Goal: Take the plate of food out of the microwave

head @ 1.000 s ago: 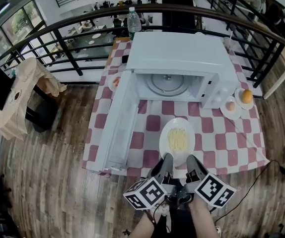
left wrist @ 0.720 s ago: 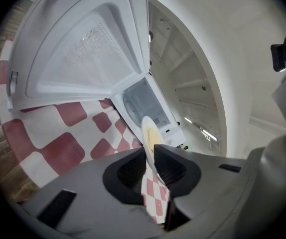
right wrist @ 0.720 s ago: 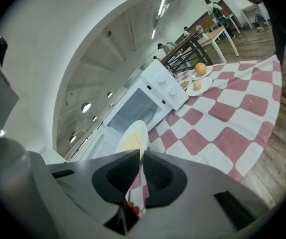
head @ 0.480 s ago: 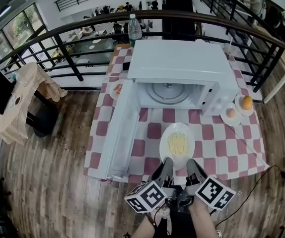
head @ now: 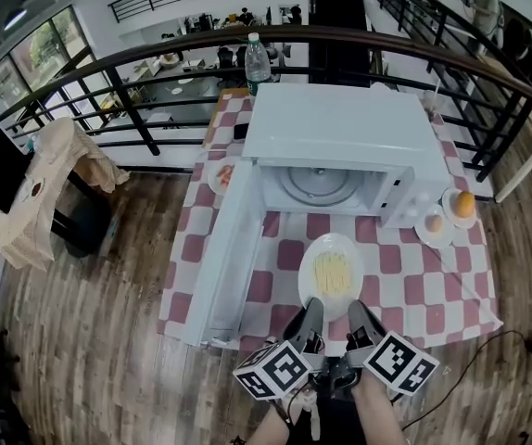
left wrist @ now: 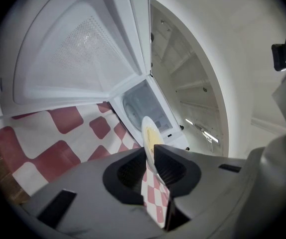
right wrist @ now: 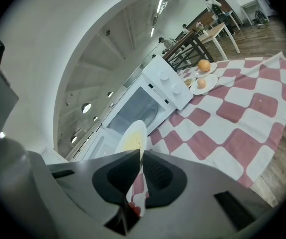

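Left gripper point(head: 309, 308) and right gripper point(head: 359, 311) each pinch the plate point(head: 307, 265); their jaws hide its near rim

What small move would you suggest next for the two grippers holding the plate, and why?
Probably set the plate down on the checked cloth and open the fingers: it is already clear of the microwave, with the left gripper and right gripper both clamped on its near rim.
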`<state>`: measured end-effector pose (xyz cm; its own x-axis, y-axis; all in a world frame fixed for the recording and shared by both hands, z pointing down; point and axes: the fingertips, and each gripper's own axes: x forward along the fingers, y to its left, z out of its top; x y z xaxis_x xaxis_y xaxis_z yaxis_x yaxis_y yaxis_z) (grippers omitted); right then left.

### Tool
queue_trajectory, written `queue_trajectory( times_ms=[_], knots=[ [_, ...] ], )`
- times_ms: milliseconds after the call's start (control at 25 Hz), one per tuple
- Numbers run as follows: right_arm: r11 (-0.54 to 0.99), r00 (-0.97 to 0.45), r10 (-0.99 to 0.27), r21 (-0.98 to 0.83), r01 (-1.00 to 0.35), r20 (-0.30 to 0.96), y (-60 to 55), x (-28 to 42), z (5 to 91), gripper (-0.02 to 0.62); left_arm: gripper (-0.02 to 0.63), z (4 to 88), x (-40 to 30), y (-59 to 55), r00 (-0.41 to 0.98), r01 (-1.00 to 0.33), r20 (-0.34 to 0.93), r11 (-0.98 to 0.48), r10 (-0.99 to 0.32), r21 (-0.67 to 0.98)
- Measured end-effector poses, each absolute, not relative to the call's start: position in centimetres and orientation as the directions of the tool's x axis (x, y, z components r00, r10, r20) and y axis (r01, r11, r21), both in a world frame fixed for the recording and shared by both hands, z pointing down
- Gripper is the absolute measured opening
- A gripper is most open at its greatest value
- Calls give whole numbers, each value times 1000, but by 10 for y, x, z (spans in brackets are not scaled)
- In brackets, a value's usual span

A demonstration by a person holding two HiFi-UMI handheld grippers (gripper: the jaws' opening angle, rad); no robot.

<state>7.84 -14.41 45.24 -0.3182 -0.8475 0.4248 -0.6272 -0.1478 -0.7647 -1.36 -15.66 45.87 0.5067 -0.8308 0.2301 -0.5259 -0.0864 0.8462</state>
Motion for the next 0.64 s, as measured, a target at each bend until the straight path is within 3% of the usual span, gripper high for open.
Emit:
queue_trajectory(
  times_ms=[640],
  knots=[
    [-149,-342,-831,-767,-624,440,-189,90,465,29,77,470,-2,-198,481,-532,248,-55,-841,845]
  ],
)
